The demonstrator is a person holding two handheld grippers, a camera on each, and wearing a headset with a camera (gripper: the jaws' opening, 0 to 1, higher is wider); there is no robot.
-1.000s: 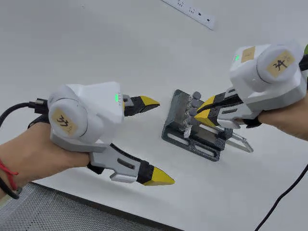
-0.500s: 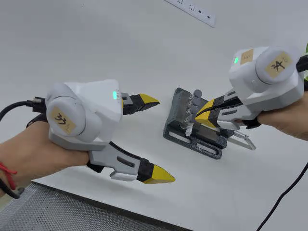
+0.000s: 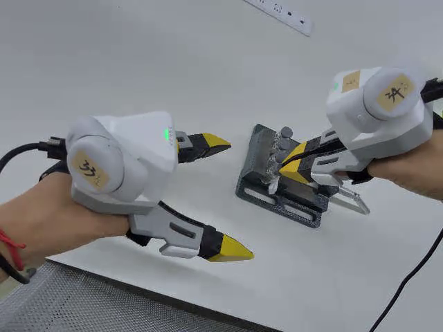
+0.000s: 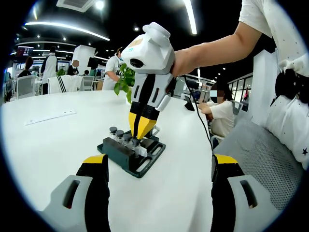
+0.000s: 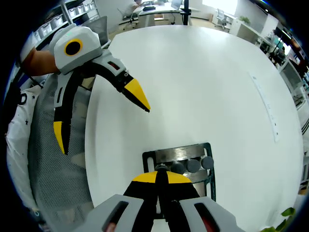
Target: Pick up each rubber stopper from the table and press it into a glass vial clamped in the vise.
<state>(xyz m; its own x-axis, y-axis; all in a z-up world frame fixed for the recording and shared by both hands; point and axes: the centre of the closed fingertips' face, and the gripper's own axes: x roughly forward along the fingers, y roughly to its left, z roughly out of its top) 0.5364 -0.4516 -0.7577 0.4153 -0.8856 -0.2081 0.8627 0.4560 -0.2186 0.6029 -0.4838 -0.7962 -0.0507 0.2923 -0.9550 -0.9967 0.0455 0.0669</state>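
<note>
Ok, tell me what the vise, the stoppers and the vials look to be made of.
Vise: dark grey, matte, slotted base; painted metal or moulded plastic, the look leaves it open. Stoppers: dull grey, no shine, so likely rubber. Vials: clear, see-through, small glints; probably glass, though clear plastic is possible.

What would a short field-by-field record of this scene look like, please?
Left claw: open wide, holding nothing, above the table near its front edge.
Right claw: shut, tips down at the nearest vial.
Vise: dark, holds a row of vials.
Grey stoppers: three seated in the farther vials.
Unclear: whether the right claw pinches a stopper.
</note>
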